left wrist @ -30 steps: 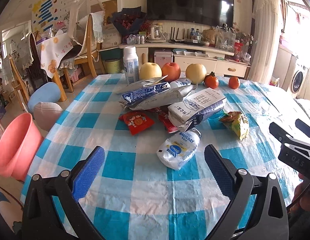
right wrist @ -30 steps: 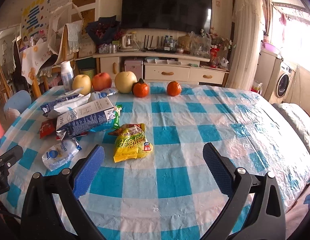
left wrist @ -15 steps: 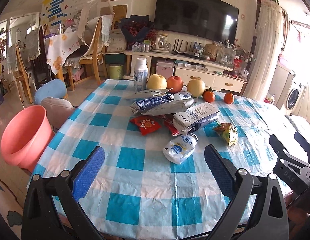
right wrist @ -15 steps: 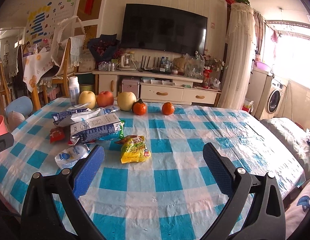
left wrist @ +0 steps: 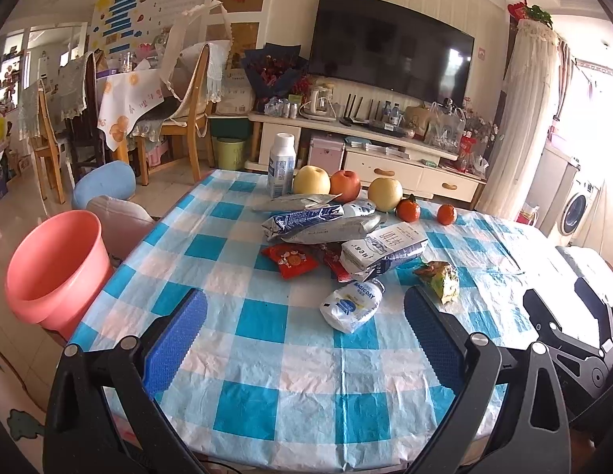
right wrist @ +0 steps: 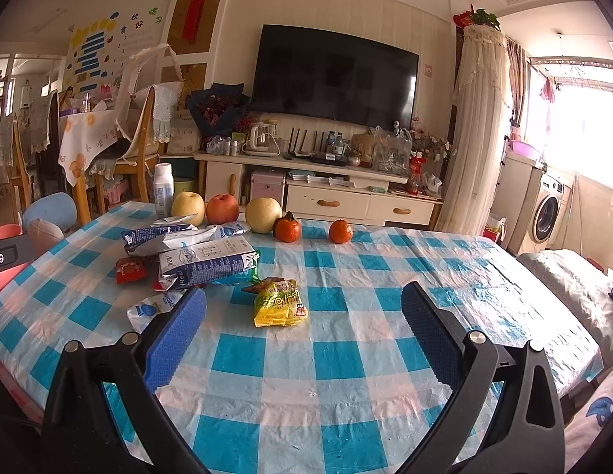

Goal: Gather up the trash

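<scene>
Trash lies in a heap mid-table: a white milk pouch (left wrist: 351, 305) (right wrist: 152, 308), a crushed milk carton (left wrist: 383, 251) (right wrist: 205, 262), a blue-and-silver bag (left wrist: 310, 221) (right wrist: 160, 237), a red wrapper (left wrist: 292, 261) (right wrist: 129, 269) and a yellow snack bag (right wrist: 280, 303) (left wrist: 440, 281). A pink bucket (left wrist: 55, 272) stands on the floor left of the table. My left gripper (left wrist: 304, 330) hangs open over the near edge, short of the pouch. My right gripper (right wrist: 304, 326) is open too, the snack bag just beyond its tips. Neither holds anything.
The table (left wrist: 266, 355) has a blue-checked cloth. Fruit lines its far side: pears (left wrist: 311, 180), an apple (left wrist: 345, 185), tangerines (right wrist: 287, 229). A white bottle (left wrist: 281, 165) stands beside them. Chairs (left wrist: 183, 118) and stools (left wrist: 104, 183) sit left, a TV cabinet (right wrist: 322, 193) behind.
Both grippers have pulled back and risen from the table, so more of the cloth and near edge shows. Nothing on the table has moved.
</scene>
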The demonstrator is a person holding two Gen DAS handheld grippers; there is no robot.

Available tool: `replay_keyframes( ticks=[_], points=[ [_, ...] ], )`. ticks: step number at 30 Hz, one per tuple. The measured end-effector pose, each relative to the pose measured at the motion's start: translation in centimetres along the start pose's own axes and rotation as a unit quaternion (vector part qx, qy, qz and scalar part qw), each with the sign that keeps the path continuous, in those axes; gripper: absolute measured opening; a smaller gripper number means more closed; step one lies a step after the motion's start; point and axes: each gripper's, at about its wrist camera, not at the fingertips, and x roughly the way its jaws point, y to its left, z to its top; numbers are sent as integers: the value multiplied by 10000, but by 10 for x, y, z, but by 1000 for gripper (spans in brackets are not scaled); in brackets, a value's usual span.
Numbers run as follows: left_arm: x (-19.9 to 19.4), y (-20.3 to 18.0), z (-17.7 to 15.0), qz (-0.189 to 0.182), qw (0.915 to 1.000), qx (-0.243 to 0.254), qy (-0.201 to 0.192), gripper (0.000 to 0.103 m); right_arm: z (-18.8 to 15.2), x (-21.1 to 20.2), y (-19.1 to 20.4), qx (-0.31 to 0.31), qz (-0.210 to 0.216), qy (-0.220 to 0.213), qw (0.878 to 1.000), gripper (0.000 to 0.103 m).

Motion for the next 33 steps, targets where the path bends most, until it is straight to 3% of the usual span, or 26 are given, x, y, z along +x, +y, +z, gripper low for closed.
replay_keyframes(
  ticks=[17, 33],
  points=[
    [-1, -13, -3, -22, 9994, 338, -38, 98, -1, -1, -6, 25, 7, -66, 10000, 100],
    [8, -27, -18, -8, 9969, 721, -308, 98, -6, 4, -14, 4, -34, -67, 10000, 100]
  ],
)
